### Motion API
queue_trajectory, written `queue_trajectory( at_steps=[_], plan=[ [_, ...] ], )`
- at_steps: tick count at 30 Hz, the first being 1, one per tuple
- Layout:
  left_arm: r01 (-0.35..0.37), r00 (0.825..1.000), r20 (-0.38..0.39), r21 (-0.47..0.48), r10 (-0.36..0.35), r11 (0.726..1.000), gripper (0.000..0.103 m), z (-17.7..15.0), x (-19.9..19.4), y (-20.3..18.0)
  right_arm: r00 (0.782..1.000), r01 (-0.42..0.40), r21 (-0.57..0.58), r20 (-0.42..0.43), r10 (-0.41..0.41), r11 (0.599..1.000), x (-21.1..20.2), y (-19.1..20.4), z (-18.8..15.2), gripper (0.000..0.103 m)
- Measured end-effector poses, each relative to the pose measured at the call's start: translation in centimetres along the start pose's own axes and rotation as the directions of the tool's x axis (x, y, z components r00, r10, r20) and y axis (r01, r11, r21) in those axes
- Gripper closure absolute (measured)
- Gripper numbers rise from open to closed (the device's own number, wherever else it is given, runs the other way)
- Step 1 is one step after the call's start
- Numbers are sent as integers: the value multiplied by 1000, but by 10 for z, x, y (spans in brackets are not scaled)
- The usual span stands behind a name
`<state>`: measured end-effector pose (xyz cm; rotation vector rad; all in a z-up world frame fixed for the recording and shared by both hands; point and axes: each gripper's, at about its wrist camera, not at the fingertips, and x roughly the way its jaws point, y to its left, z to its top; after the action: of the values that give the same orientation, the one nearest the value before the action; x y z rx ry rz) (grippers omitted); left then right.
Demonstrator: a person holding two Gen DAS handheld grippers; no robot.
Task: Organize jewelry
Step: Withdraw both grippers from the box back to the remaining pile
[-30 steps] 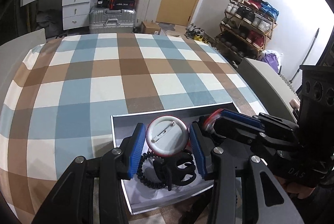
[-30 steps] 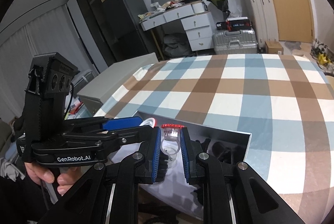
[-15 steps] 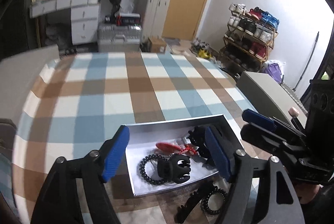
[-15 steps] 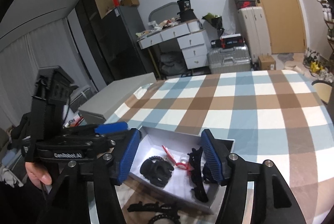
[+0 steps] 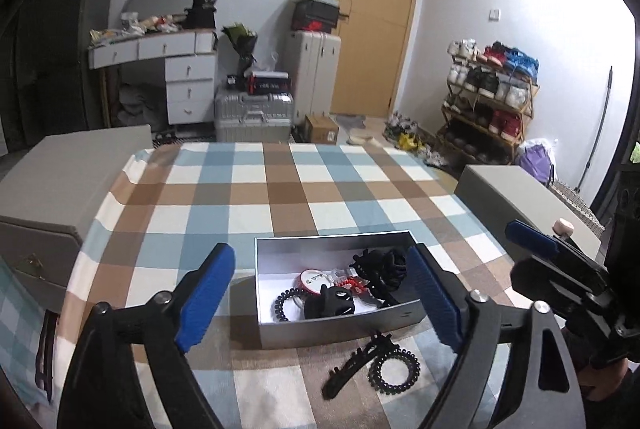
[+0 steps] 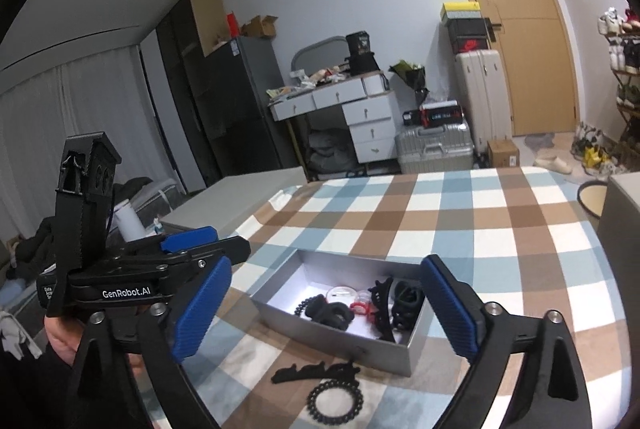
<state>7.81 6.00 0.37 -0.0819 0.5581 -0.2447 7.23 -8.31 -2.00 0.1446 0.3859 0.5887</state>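
Both our left gripper (image 5: pixel 320 305) and right gripper (image 6: pixel 326 309) have just been opening and stand spread, empty, with the black comb clip (image 6: pixel 316 371) crosswise near the tabletop's front edge.

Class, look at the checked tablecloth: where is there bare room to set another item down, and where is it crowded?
Bare: the cloth beyond the grey box, and left of it. Crowded: inside the box, and in front, where a black clip and coil hair tie lie.
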Motion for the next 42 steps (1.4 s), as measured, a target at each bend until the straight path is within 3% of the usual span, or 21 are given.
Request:
queue_trajectory(
  at_steps=[3,7,18,24,31,36,42],
  plan=[
    [-29,998,53,-6,30,1000,1,-9,-11,-3,1000,14,-14,16,-14,1000,-12,4,-4,0],
    [-69,994,81,-6,69,998,1,-21,-16,-6,1000,26,-39,13,-25,999,-20,9,-11,0],
    [-120,993,-15,-62,119,991,1,-67,-2,2,995,27,-37,-97,-31,999,-13,8,-54,0],
    [-143,988,-68,-94,137,985,2,-84,5,11,975,27,-39,-221,-35,999,10,5,-80,0],
    [-166,983,-92,-113,156,980,1,-95,5,20,934,59,-50,-350,-73,997,42,0,-97,0],
    [-151,986,-98,-153,137,977,2,-98,3,27,924,62,-104,-369,-97,993,52,7,-96,13],
    [-140,987,-100,-168,125,976,2,-99,2,28,890,78,-194,-428,-156,978,68,19,-103,32]
  ],
)
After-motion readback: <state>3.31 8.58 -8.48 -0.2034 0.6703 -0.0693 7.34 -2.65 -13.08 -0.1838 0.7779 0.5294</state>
